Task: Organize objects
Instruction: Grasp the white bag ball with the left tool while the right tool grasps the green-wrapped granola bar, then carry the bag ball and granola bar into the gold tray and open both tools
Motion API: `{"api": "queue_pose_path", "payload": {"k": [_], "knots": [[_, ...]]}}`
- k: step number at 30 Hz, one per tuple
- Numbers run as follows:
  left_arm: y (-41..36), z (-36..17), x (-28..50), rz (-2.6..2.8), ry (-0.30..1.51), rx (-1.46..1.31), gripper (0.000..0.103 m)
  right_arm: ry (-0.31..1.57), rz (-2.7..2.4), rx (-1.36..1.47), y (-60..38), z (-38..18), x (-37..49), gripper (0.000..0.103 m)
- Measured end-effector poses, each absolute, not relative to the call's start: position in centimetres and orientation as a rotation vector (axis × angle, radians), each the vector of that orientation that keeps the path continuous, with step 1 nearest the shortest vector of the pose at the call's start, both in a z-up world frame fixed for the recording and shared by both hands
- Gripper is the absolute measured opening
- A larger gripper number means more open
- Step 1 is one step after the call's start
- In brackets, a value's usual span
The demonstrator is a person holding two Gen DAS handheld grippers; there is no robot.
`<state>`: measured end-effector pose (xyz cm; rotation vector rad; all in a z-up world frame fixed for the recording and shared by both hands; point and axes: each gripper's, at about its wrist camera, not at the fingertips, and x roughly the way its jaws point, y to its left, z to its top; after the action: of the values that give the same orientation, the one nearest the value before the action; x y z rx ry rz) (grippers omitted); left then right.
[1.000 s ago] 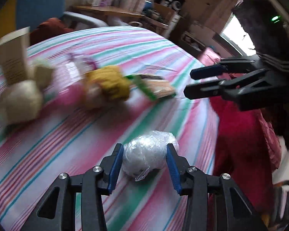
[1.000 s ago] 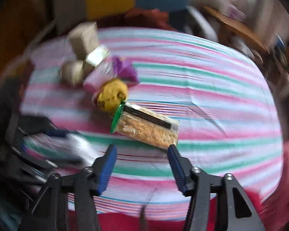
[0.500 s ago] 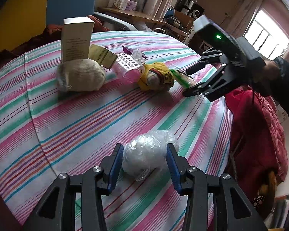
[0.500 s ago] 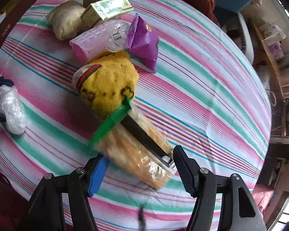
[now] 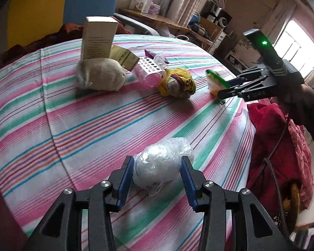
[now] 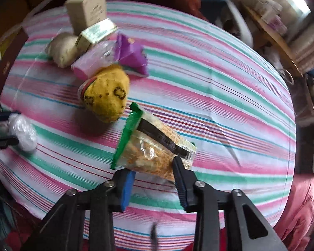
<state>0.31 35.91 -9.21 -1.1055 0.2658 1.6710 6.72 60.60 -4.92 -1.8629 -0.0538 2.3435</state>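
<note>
My left gripper (image 5: 157, 175) is shut on a white crumpled plastic bag (image 5: 161, 167), held at the near edge of the striped table; the bag also shows in the right wrist view (image 6: 23, 131). My right gripper (image 6: 153, 181) is shut on a snack packet with a green end (image 6: 152, 144) and holds it a little above the cloth. In the left wrist view the right gripper (image 5: 226, 87) sits at the table's right side with the packet (image 5: 215, 81) between its fingers.
On the striped tablecloth (image 6: 198, 62) lie a yellow sock ball (image 6: 108, 98), a pink holed container (image 6: 90, 62), a purple packet (image 6: 131, 56), a cream sock ball (image 5: 100, 75), a gold box (image 5: 123, 58) and an upright beige box (image 5: 99, 40). Red cloth (image 5: 278, 146) lies right of the table.
My right gripper has come down over the snack packet, closed on it and lifted it off the cloth. My left gripper has kept hold of the plastic bag.
</note>
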Motion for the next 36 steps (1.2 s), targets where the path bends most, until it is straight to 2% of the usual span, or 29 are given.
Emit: {"api": "queue_pose_path", "payload": {"k": [3, 9, 22, 29, 36], "knots": [[35.0, -9.0, 0.8, 1.691, 0.273, -1.102, 0.045, 0.012, 2.375, -1.790, 60.1, -3.5, 7.8, 0.022], [33.7, -8.5, 1.3, 1.723, 0.269, -1.092, 0.044, 0.117, 2.443, -1.672, 58.4, -1.5, 8.4, 0.017], [28.6, -4.3, 1.3, 1.844, 0.202, -0.989, 0.044, 0.205, 2.657, -1.511, 50.9, 1.9, 6.1, 0.016], [22.2, -1.3, -0.4, 2.019, 0.146, -0.922, 0.044, 0.222, 2.930, -1.445, 41.8, 5.3, 2.3, 0.016], [13.2, 0.7, -4.4, 2.296, 0.069, -0.918, 0.044, 0.209, 3.068, -1.544, 31.6, 5.0, -3.0, 0.016]]}}
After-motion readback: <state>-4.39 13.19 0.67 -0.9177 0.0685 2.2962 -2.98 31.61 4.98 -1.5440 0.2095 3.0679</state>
